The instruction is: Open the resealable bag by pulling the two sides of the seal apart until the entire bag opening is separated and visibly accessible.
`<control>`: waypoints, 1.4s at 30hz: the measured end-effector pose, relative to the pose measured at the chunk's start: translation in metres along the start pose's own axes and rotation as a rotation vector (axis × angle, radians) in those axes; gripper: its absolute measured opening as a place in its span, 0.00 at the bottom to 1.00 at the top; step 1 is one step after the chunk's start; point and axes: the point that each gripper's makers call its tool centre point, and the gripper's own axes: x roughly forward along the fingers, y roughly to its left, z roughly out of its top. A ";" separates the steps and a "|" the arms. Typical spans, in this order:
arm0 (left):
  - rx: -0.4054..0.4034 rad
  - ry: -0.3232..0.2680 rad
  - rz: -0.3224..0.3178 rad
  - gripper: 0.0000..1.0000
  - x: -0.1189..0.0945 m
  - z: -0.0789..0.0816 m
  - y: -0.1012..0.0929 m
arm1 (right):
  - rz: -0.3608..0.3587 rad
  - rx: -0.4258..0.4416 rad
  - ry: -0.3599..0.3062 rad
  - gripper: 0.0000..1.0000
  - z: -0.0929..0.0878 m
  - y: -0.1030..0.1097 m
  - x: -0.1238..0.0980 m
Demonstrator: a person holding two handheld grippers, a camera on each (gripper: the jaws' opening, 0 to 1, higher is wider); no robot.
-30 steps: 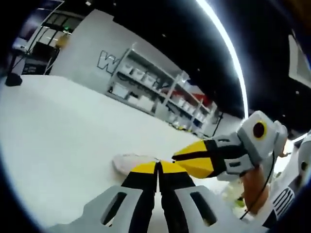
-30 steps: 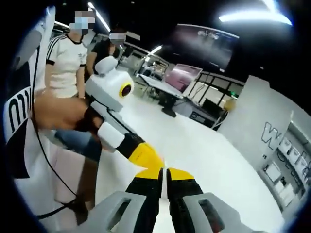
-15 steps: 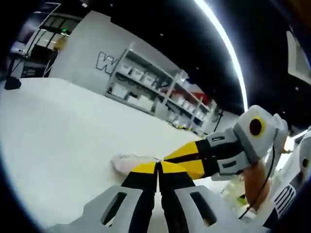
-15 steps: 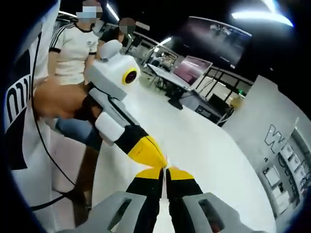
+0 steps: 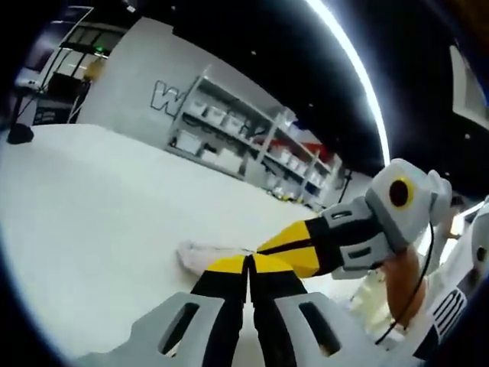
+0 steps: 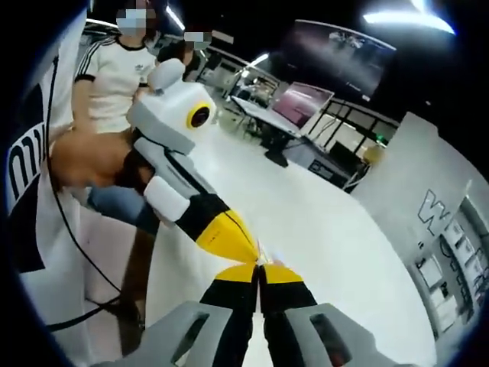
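Claws together now: left claw and right claw each clenched on the resealable bag, tips nearly touching at its seal, low over the white surface. Thin, limp, slippery film, I reckon; grip right at the lips.

You have a white table under everything. Behind it: grey wall with big lettering, shelving rack stocked with white boxes, long ceiling light strip. Other side: two bystanders, a monitor, wall screen.
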 end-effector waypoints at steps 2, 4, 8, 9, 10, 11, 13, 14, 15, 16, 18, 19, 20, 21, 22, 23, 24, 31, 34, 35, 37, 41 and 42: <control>-0.005 0.005 0.002 0.02 0.000 -0.001 0.000 | -0.002 0.009 0.004 0.00 0.000 0.000 0.000; -0.014 0.012 0.006 0.02 -0.001 -0.002 0.000 | -0.006 0.008 0.001 0.00 0.001 0.001 0.000; -0.025 0.024 0.014 0.01 -0.002 -0.004 0.001 | -0.022 0.009 -0.005 0.00 0.002 0.000 0.000; -0.020 0.030 0.017 0.01 -0.002 -0.005 0.001 | -0.029 0.008 -0.006 0.00 0.002 0.000 0.000; -0.018 0.034 0.020 0.01 -0.002 -0.006 0.001 | -0.034 0.006 -0.009 0.00 0.003 -0.001 0.000; -0.009 0.047 0.030 0.01 -0.001 -0.009 0.003 | -0.043 0.003 -0.018 0.00 0.004 -0.002 -0.001; -0.009 0.061 0.037 0.01 -0.001 -0.014 0.006 | -0.061 0.003 -0.028 0.00 0.007 -0.006 -0.005; -0.037 0.053 0.022 0.01 -0.001 -0.014 0.003 | -0.062 0.006 -0.033 0.00 0.008 -0.007 -0.006; -0.045 0.005 -0.007 0.01 -0.001 -0.006 -0.001 | -0.064 0.009 -0.036 0.00 0.008 -0.008 -0.006; -0.042 -0.032 -0.008 0.02 -0.001 -0.001 -0.001 | -0.067 0.009 -0.037 0.00 0.008 -0.008 -0.006; -0.066 -0.030 -0.002 0.02 -0.004 -0.001 0.002 | -0.072 0.009 -0.038 0.00 0.008 -0.009 -0.006; -0.136 -0.045 -0.013 0.05 -0.004 0.001 0.002 | -0.074 0.010 -0.039 0.00 0.008 -0.010 -0.006; -0.202 -0.060 -0.032 0.13 -0.004 0.003 0.002 | -0.076 0.008 -0.040 0.00 0.008 -0.010 -0.007; -0.284 -0.080 -0.060 0.23 -0.004 0.005 0.000 | -0.079 0.005 -0.043 0.00 0.008 -0.010 -0.007; -0.393 -0.108 -0.100 0.25 -0.005 0.009 -0.002 | -0.079 0.005 -0.045 0.00 0.008 -0.010 -0.007; -0.444 -0.122 -0.124 0.25 -0.005 0.011 -0.004 | -0.083 0.002 -0.046 0.00 0.008 -0.010 -0.007; -0.523 -0.122 -0.134 0.25 -0.005 0.009 -0.002 | -0.084 0.002 -0.051 0.00 0.008 -0.010 -0.007; -0.595 -0.116 -0.135 0.13 0.001 -0.001 0.001 | -0.093 0.002 -0.067 0.00 0.010 -0.010 -0.008; -0.610 -0.125 -0.143 0.13 0.002 0.001 -0.001 | -0.091 0.005 -0.065 0.00 0.009 -0.010 -0.008; -0.609 -0.128 -0.141 0.13 0.002 0.002 -0.001 | -0.089 0.003 -0.065 0.00 0.009 -0.009 -0.007; -0.612 -0.131 -0.141 0.12 0.003 0.003 -0.001 | -0.088 0.002 -0.068 0.00 0.009 -0.008 -0.007; -0.613 -0.137 -0.133 0.07 0.004 0.004 0.001 | -0.087 0.003 -0.073 0.00 0.009 -0.008 -0.008; -0.617 -0.138 -0.135 0.06 0.004 0.005 0.001 | -0.084 0.004 -0.073 0.00 0.009 -0.007 -0.007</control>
